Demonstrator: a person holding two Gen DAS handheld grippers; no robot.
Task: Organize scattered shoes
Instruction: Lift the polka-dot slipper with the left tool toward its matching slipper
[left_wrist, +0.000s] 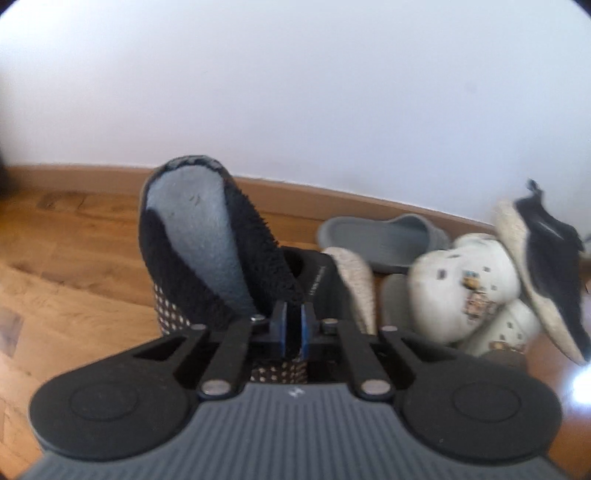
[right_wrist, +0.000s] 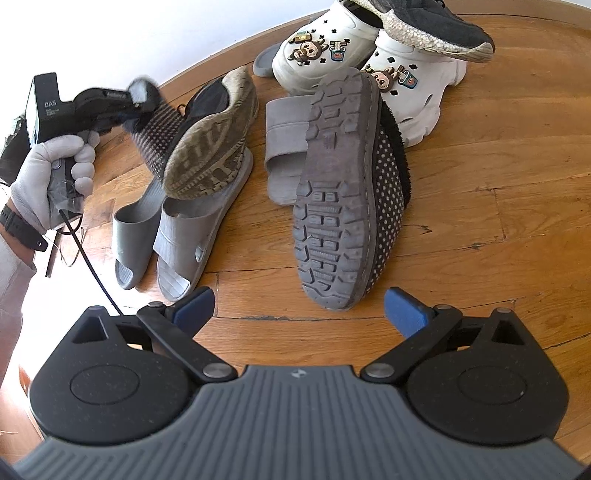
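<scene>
**Shoes counted on the wooden floor**

One dotted slipper (left_wrist: 207, 251) is clamped by its fleecy collar in the left gripper (left_wrist: 293, 328), raised off the wooden floor (right_wrist: 498, 221). Its mate (right_wrist: 343, 192) is seen lying sole-up just ahead of the right gripper (right_wrist: 299, 308), whose jaws are spread wide with nothing between them. Four grey slides, two white clogs (right_wrist: 325, 51) with charms and two dark sneakers are counted in the pile by the wall.
</scene>
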